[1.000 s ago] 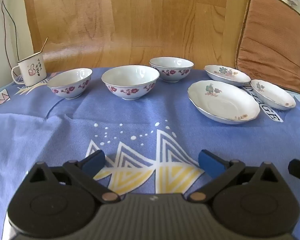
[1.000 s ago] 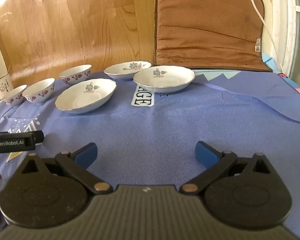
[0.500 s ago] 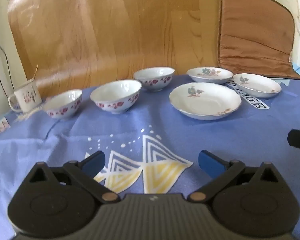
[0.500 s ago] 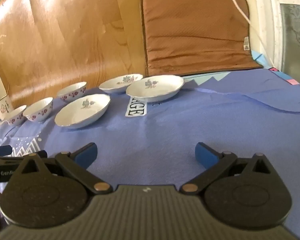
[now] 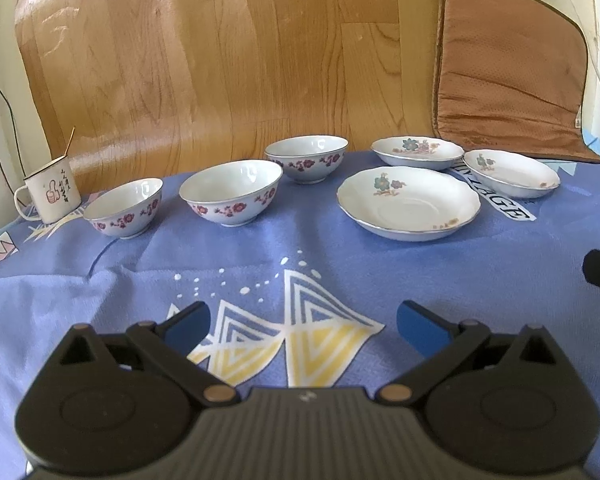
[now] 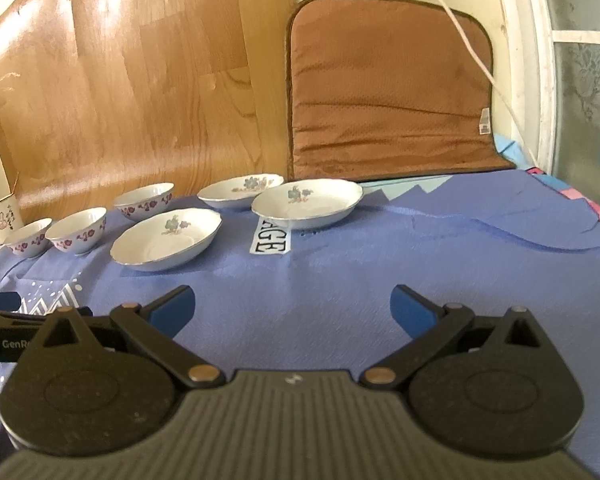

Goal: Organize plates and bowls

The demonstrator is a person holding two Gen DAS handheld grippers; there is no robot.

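Left wrist view: the left tool (image 5: 303, 322) hangs released over the blue cloth (image 5: 300, 264), fingers spread, grasping nothing. Beyond it, three floral bowls stand apart in a row: the small bowl (image 5: 124, 210) nearest the mug (image 5: 52, 190), the middle bowl (image 5: 231, 192), the far bowl (image 5: 306, 158). To their right sit the large plate (image 5: 409, 202), the back plate (image 5: 417, 153) and the right plate (image 5: 511, 173), close together but apart.

Right wrist view: the right tool (image 6: 293, 306) is likewise released and empty, low over bare cloth, the plates well ahead to its left. A brown cushion (image 6: 388, 92) leans against the wall behind the worktop.
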